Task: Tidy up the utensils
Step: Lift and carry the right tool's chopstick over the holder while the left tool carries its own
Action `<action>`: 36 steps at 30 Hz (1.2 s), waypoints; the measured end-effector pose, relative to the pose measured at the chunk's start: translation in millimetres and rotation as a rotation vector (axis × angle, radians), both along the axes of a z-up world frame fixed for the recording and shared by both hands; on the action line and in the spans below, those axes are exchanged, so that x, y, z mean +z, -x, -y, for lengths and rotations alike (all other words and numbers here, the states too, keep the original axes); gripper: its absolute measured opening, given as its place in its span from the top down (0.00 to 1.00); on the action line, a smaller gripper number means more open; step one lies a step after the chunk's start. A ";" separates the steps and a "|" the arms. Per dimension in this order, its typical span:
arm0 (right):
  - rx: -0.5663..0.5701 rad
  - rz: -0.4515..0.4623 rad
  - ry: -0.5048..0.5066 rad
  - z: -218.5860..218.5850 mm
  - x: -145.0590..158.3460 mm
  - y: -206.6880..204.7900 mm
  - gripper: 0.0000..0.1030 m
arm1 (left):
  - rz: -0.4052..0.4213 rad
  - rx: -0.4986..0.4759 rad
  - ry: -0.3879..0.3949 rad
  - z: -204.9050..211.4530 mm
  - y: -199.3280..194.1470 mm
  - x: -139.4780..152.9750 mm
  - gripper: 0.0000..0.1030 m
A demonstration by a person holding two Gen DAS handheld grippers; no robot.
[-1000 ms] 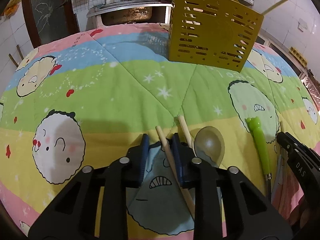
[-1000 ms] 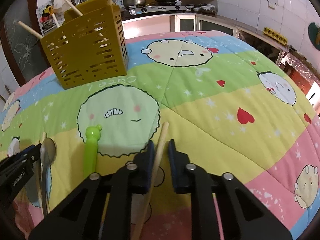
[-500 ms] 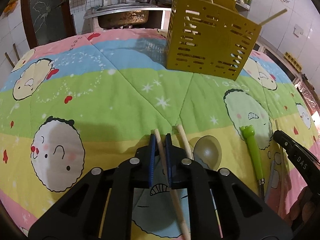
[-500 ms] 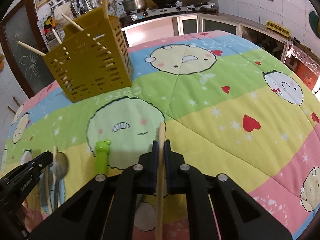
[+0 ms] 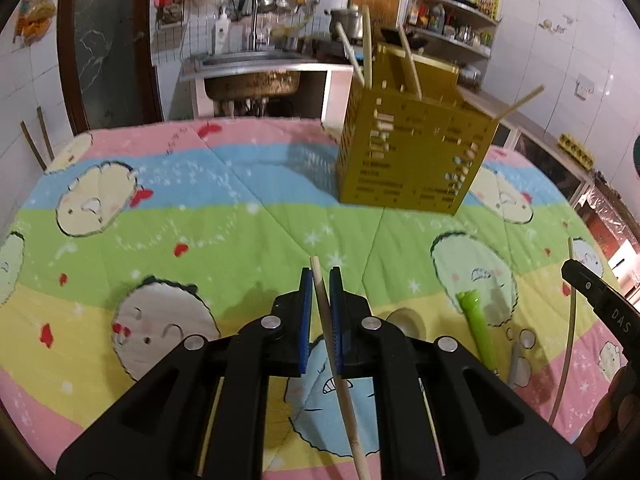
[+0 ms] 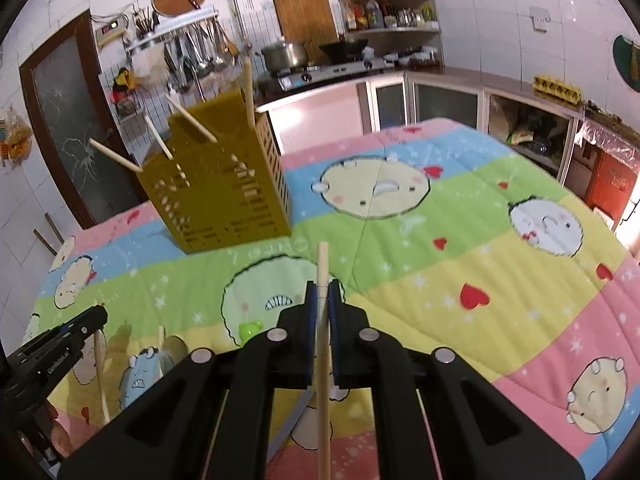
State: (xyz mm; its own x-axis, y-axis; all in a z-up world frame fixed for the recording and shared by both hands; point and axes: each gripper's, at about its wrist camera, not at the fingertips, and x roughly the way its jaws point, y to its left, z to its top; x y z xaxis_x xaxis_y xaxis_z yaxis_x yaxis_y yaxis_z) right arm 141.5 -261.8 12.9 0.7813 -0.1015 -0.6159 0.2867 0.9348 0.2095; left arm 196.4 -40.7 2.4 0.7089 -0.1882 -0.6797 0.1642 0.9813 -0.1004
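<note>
While each hand-held gripper clamps one chopstick, left (image 5: 320,276) on its chopstick (image 5: 334,354) and right (image 6: 323,292) on its own (image 6: 323,344), the yellow caddy (image 5: 416,160) beyond on the quilted worktop (image 5: 240,224) holds perhaps four more; one green-handled utensil (image 5: 476,320) lies flat.

The left gripper (image 5: 320,280) clamps 1 wooden chopstick (image 5: 334,356) above the cartoon quilt (image 5: 208,224). Far right stands the yellow utensil basket (image 5: 416,152); near right lie a green-handled utensil (image 5: 476,324) and the right gripper (image 5: 596,300)
</note>
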 end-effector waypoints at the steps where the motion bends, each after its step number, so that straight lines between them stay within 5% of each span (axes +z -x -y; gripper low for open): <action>1: 0.001 0.010 0.003 0.7 2.7 2.2 0.94 | 0.015 0.000 -0.002 -1.0 3.0 3.9 0.93; 11: 0.021 0.147 0.020 -0.5 32.9 30.5 0.94 | 0.171 -0.007 -0.012 -5.2 38.4 35.8 0.94; 36: 0.035 0.352 0.147 -31.6 64.5 106.9 0.94 | 0.371 -0.007 -0.006 -17.5 101.6 61.9 0.94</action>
State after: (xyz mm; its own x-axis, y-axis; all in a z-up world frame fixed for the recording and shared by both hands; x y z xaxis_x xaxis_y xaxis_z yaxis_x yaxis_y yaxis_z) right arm 34.6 -230.2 77.4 0.9471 -0.1384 -0.2896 0.1885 0.9701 0.1526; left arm 94.8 -23.1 64.3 0.9061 -0.1907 -0.3778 0.1949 0.9804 -0.0273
